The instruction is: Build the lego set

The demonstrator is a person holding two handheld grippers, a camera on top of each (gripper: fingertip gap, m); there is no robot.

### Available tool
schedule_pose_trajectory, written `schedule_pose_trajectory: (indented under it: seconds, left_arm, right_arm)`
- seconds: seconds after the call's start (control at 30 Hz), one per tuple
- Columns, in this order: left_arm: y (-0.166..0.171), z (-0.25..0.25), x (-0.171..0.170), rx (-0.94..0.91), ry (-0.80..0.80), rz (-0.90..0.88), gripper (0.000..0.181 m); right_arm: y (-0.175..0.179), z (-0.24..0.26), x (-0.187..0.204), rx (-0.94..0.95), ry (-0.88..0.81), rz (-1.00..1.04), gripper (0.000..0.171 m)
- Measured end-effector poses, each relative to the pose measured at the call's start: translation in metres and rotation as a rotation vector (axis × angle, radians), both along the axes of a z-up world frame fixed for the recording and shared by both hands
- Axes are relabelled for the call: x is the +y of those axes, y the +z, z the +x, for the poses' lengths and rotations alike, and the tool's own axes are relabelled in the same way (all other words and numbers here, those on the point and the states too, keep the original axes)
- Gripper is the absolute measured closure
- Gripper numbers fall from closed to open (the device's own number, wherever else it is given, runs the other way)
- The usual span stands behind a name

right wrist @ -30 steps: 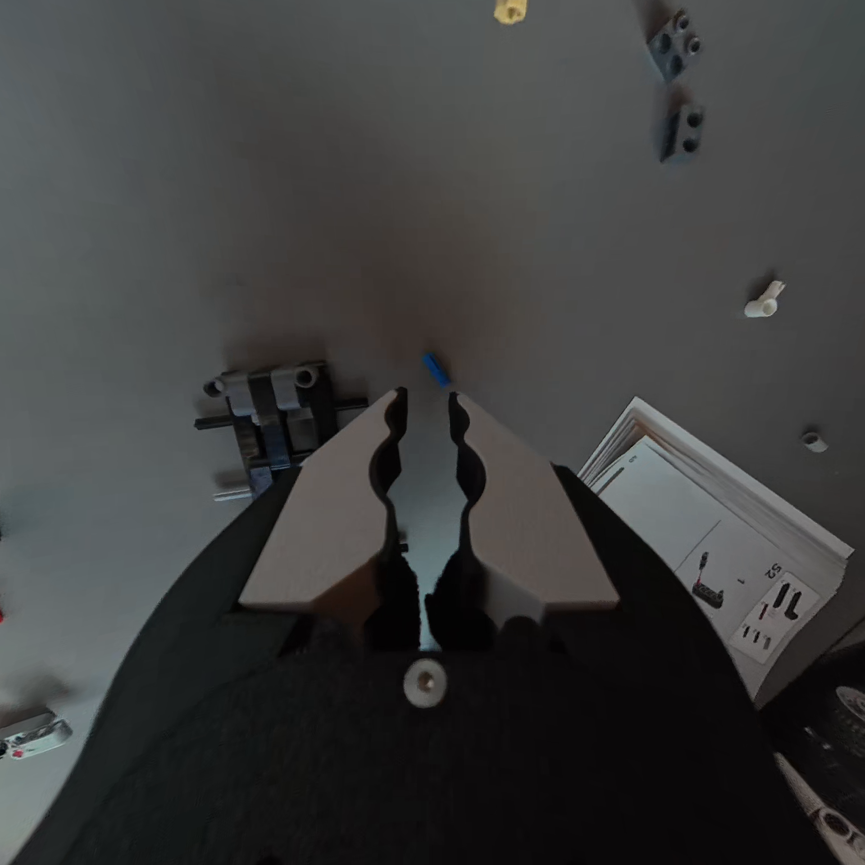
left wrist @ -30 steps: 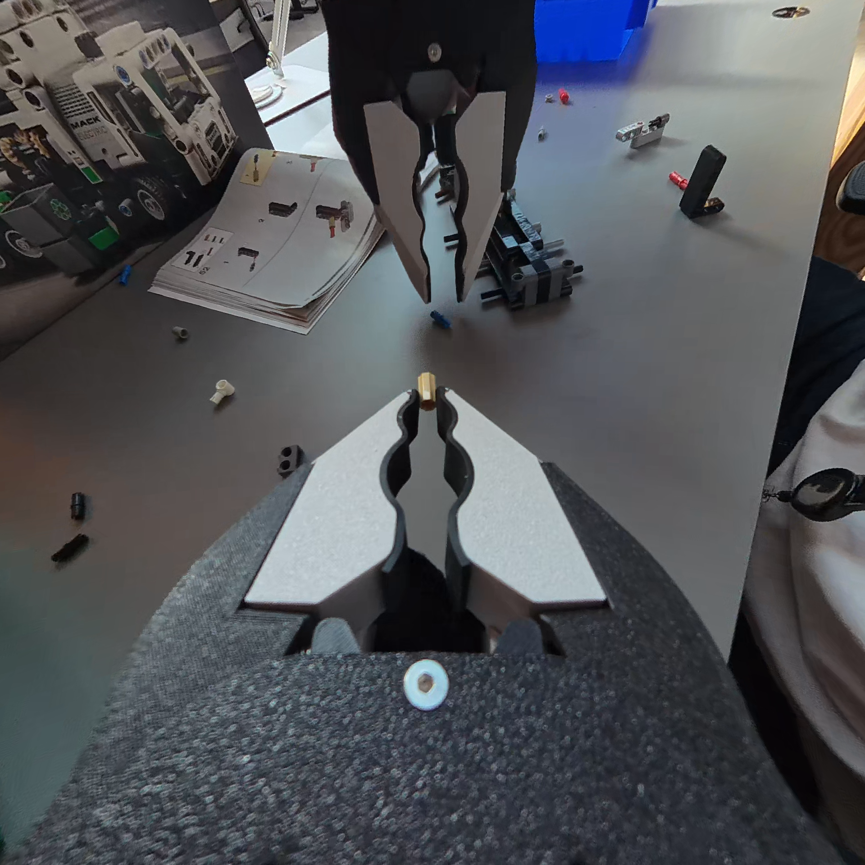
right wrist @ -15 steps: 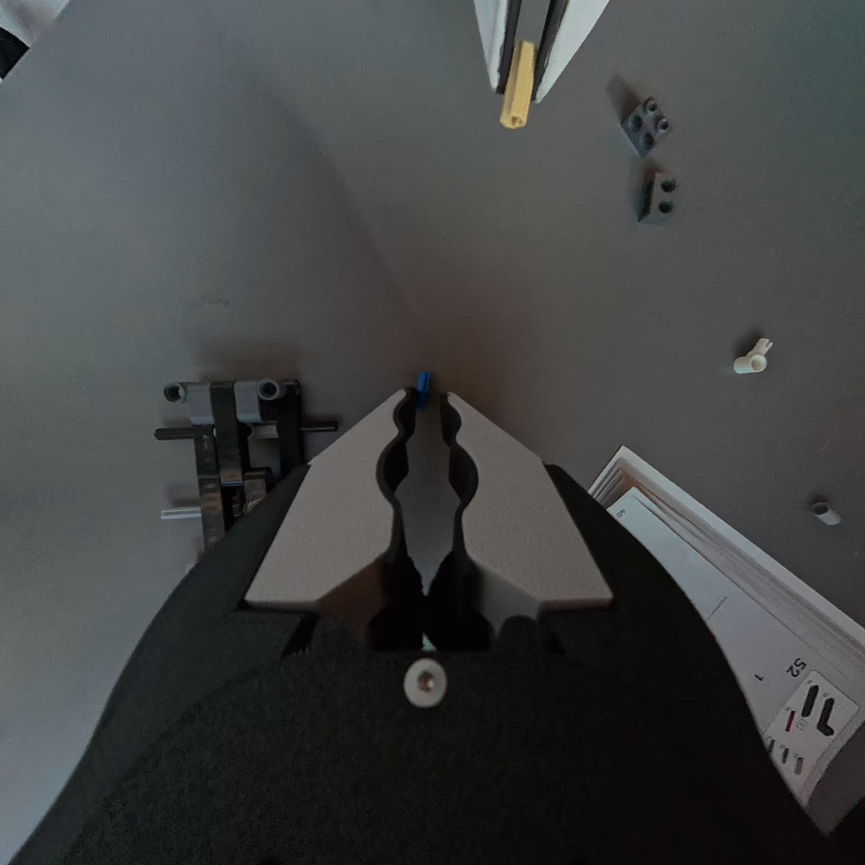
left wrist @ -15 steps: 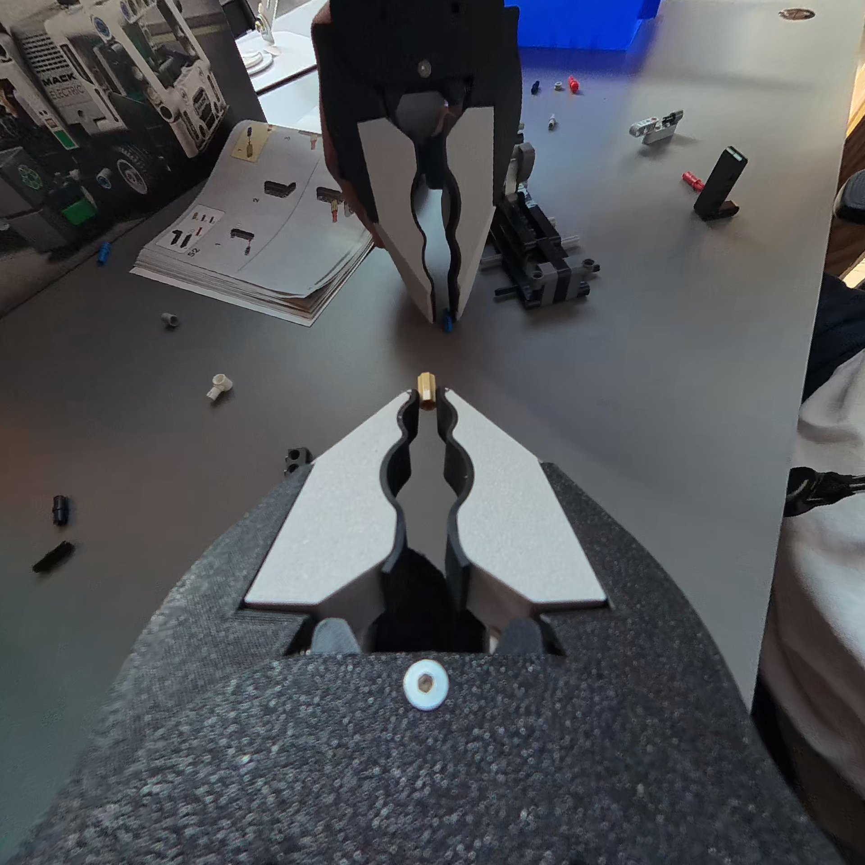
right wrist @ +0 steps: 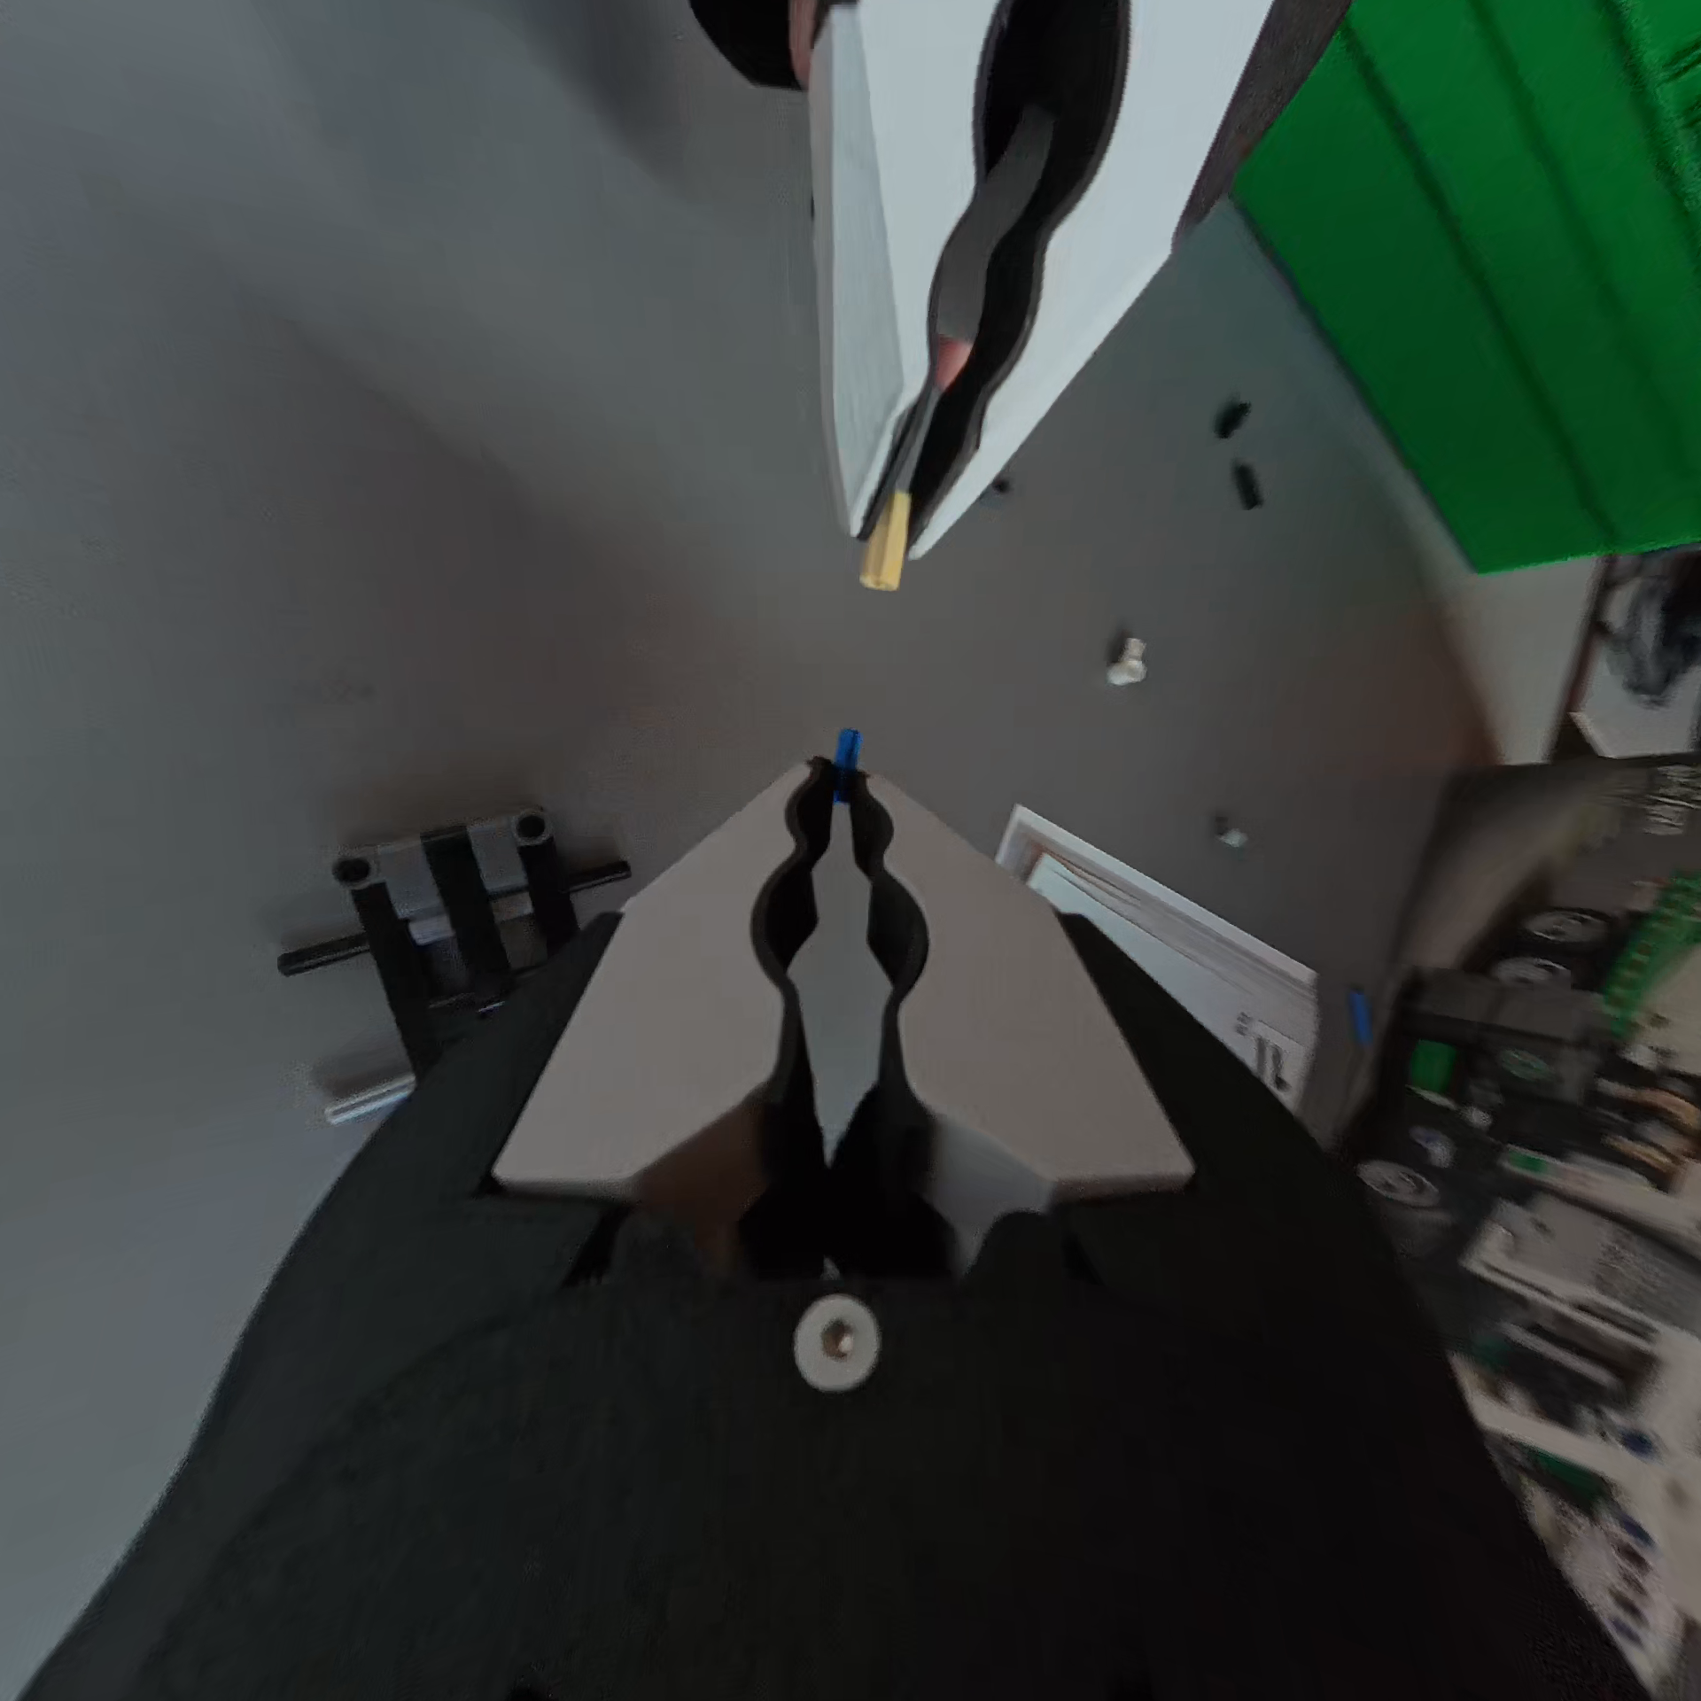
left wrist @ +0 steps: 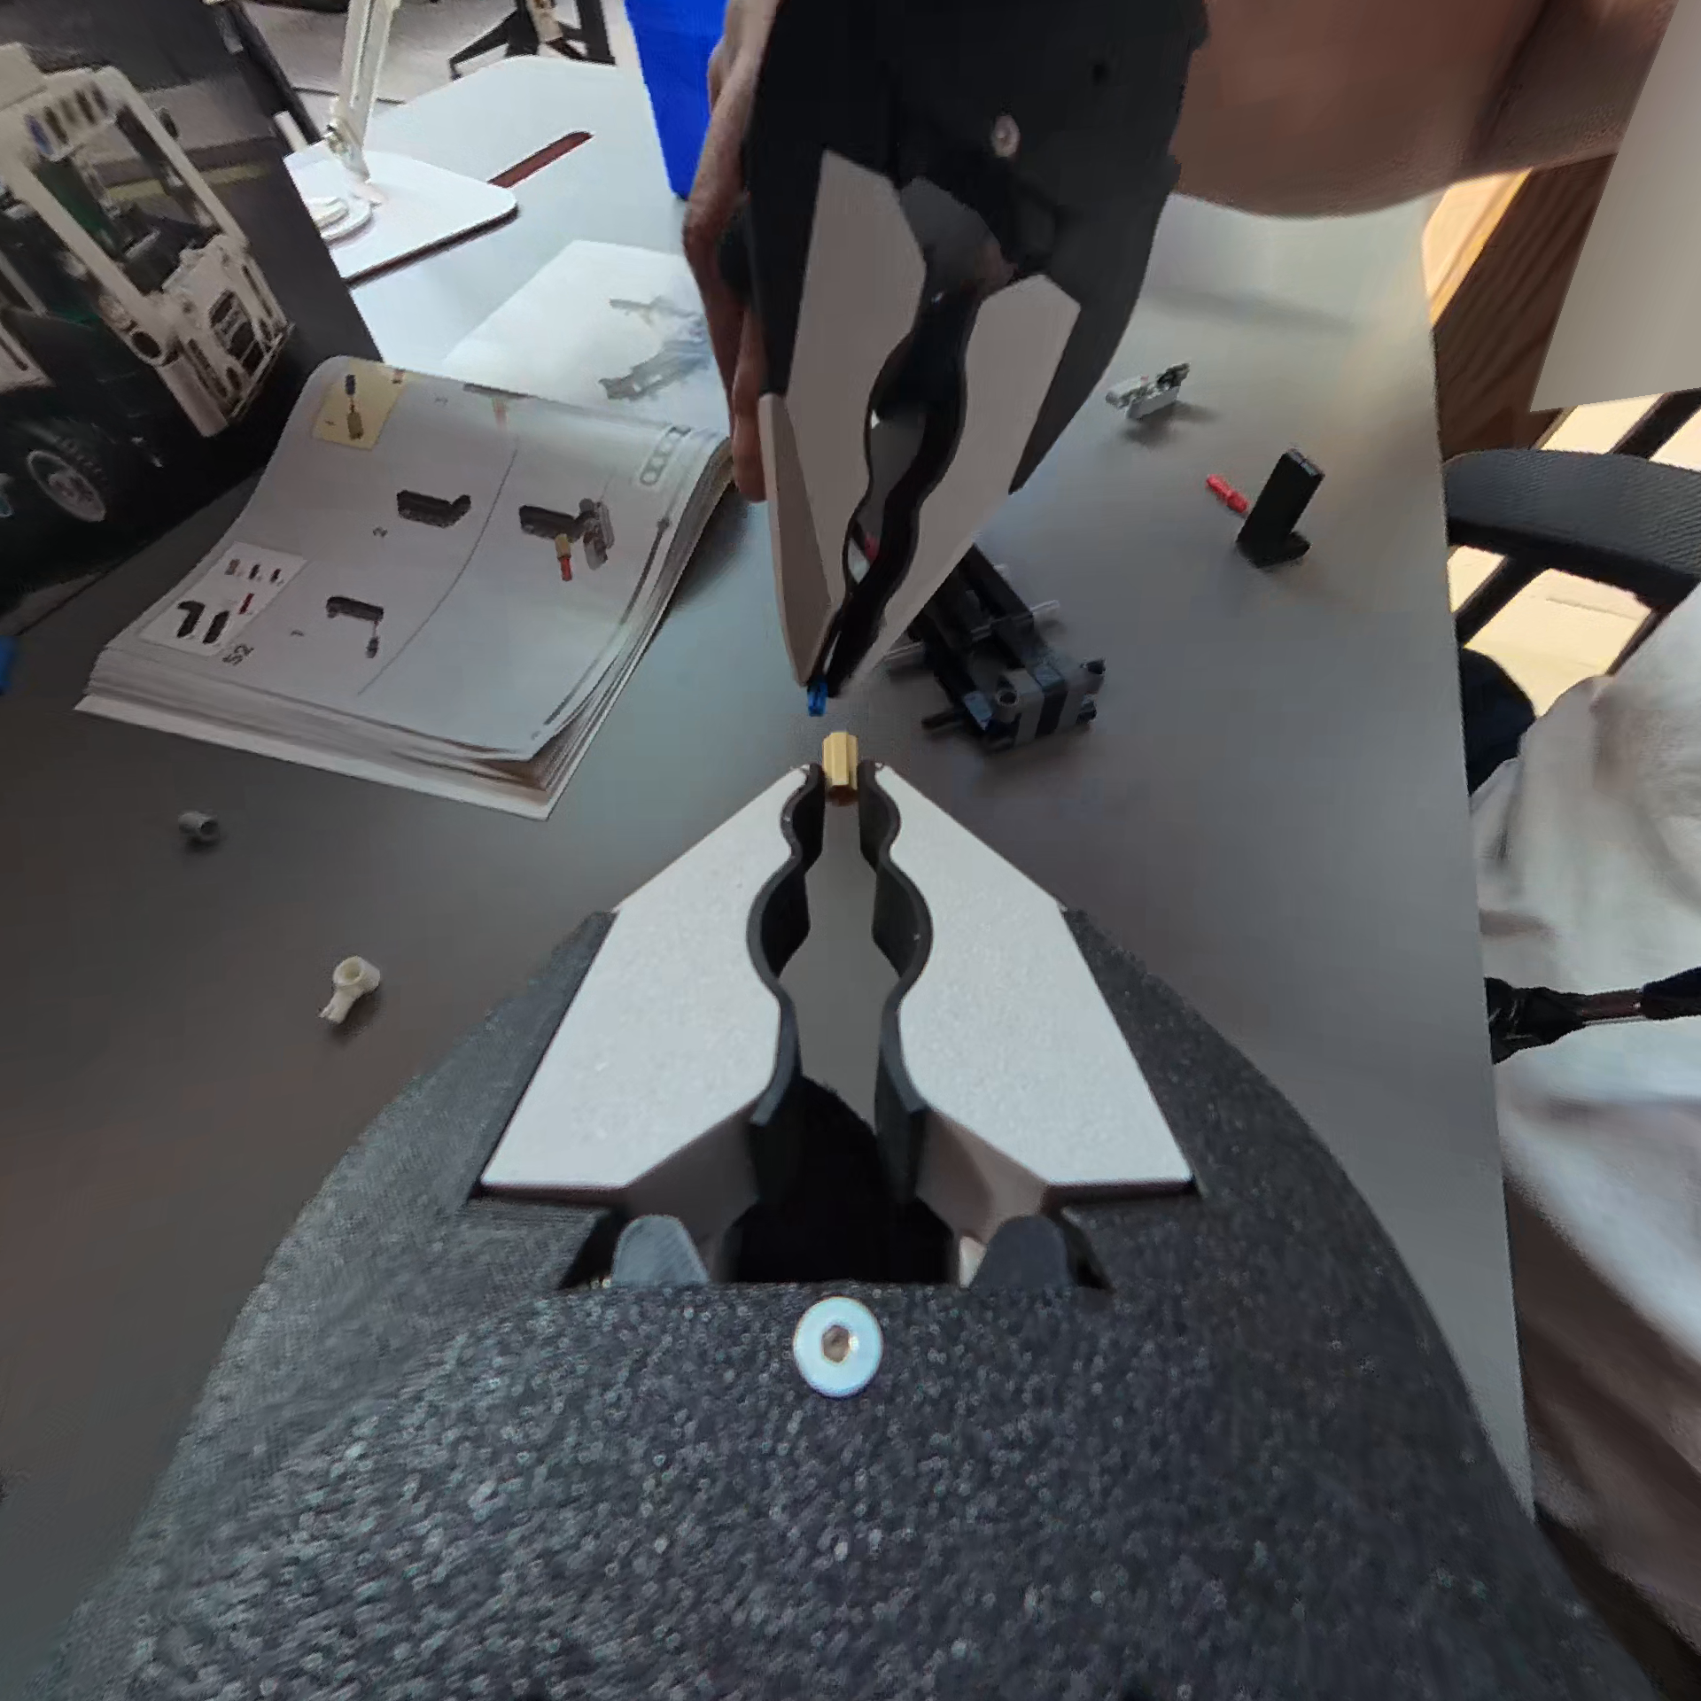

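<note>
My left gripper (left wrist: 839, 778) is shut on a small tan peg (left wrist: 838, 758) that sticks out past its tips. My right gripper (right wrist: 839, 771) is shut on a small blue pin (right wrist: 845, 753) and holds it above the grey table. In the left wrist view the right gripper (left wrist: 822, 679) points down at the left one, and the blue pin (left wrist: 815, 699) hangs a short gap from the tan peg. The right wrist view shows the left gripper (right wrist: 888, 538) with the tan peg (right wrist: 884, 557) above and ahead. A black and grey partial assembly (left wrist: 1008, 667) lies on the table just right of the tips.
An open instruction booklet (left wrist: 433, 571) lies at the left, with the set's box (left wrist: 110, 276) behind it. Loose pieces lie about: a white connector (left wrist: 350, 987), a grey bush (left wrist: 199, 826), a black angled beam (left wrist: 1278, 511), a red pin (left wrist: 1226, 491). A green bin (right wrist: 1519, 258) stands beyond.
My right gripper came down onto the blue pin on the table, shut on it and lifted it. Both grippers have drawn together, tip to tip. The left still holds the tan peg.
</note>
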State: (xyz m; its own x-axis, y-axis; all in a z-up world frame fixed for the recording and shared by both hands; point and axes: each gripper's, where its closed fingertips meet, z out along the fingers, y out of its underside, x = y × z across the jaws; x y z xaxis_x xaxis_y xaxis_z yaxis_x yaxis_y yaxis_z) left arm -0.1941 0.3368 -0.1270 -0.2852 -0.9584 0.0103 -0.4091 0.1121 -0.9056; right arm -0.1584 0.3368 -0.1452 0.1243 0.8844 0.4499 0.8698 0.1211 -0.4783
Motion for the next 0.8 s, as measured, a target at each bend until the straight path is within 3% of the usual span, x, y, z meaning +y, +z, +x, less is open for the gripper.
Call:
schedule_pose_trajectory:
  seconds: [0.13,0.37,0.53,0.8]
  left_arm:
    - [0.015,0.027,-0.019,-0.081,-0.146,-0.098,0.176]
    - [0.004,0.067,-0.039,-0.114,-0.196,0.004,0.176]
    - [-0.001,0.080,-0.051,-0.160,-0.200,0.125,0.176]
    - [0.001,0.078,-0.055,-0.176,-0.223,0.125,0.176]
  right_arm:
    - [0.020,0.027,-0.017,-0.115,-0.131,0.298,0.169]
    - [0.027,0.055,-0.047,-0.154,-0.200,0.634,0.168]
    - [0.019,0.062,-0.051,-0.209,-0.174,0.655,0.168]
    - [0.015,0.057,-0.051,-0.177,-0.173,0.668,0.168]
